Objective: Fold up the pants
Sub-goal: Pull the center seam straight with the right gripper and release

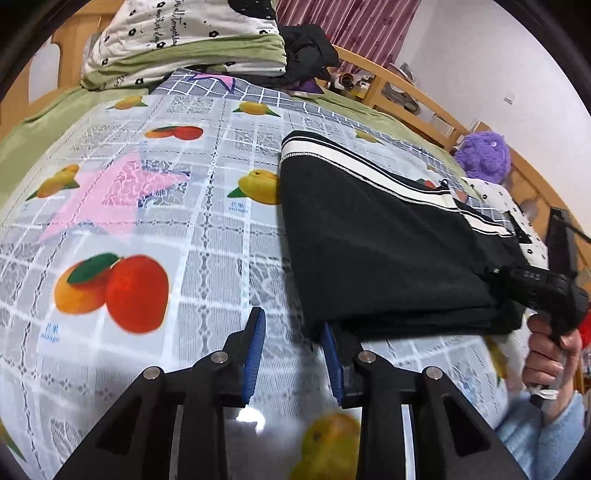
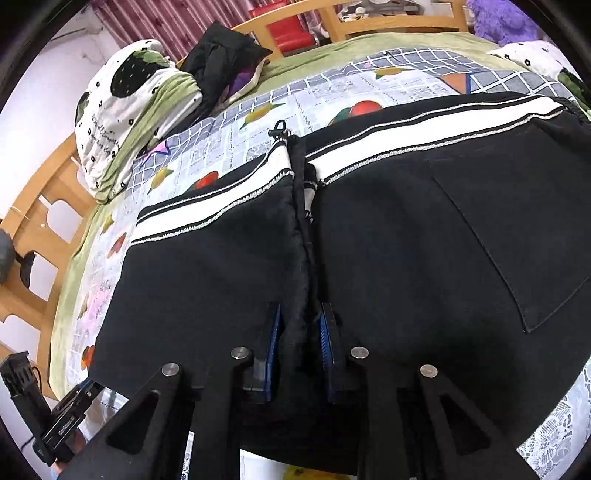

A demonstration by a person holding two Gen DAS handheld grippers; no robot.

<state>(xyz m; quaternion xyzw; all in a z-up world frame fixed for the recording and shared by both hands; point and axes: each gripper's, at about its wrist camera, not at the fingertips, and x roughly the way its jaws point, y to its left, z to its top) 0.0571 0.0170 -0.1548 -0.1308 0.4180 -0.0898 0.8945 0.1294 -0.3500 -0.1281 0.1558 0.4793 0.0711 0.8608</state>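
Black pants (image 2: 406,240) with a white side stripe lie folded on the fruit-print cloth (image 1: 155,229). My right gripper (image 2: 302,347) is shut on a raised ridge of black fabric at the middle of the pants' near edge. In the left wrist view a hand (image 1: 550,350) holds that right gripper (image 1: 532,284) at the pants' (image 1: 388,251) right end. My left gripper (image 1: 293,354) stands open at the pants' near left corner. That corner touches the tip of its right finger (image 1: 332,362), and only the cloth shows between the pads. The left gripper (image 2: 62,417) also appears at the lower left of the right wrist view.
Folded quilts (image 1: 184,40) and a black garment (image 1: 306,48) are piled at the far end of the bed. A purple plush toy (image 1: 484,151) sits by the wooden bed rail (image 1: 417,92). A red chair (image 2: 291,29) stands beyond the bed.
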